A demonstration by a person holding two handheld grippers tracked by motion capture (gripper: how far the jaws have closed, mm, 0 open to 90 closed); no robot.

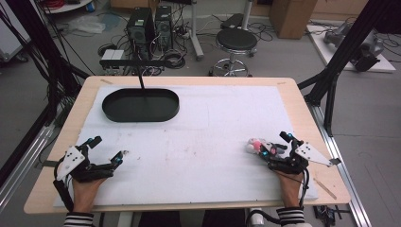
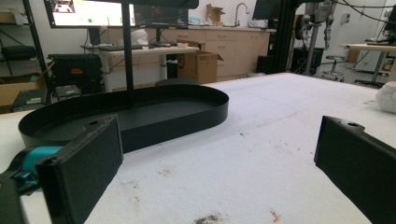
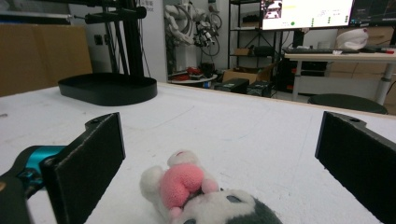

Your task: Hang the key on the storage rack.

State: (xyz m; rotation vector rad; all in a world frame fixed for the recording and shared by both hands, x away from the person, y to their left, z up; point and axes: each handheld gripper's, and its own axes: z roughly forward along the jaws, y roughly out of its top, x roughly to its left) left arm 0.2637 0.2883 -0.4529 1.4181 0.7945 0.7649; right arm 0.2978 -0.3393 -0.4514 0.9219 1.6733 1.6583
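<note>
The plush toy (image 3: 201, 196) was found lying on the white table cover (image 1: 213, 137), well apart from the black oval tray (image 1: 140, 105) and diagonally across the cover from it, near the table's front right corner. The right gripper (image 1: 275, 144) was held just behind the toy with its jaws spread wide, the toy lying between them and untouched by either pad. The left gripper (image 1: 109, 150) was parked toward the front left, nearer the tray, jaws likewise wide apart with nothing between them. The toy was judged light, soft and easily squashed, with a fuzzy surface unlikely to slip and nothing about it fragile. A hold across the plump middle, around the pink part, was reckoned the safest; a pinch on a small limb or ear was thought likely to let it dangle and swing.
</note>
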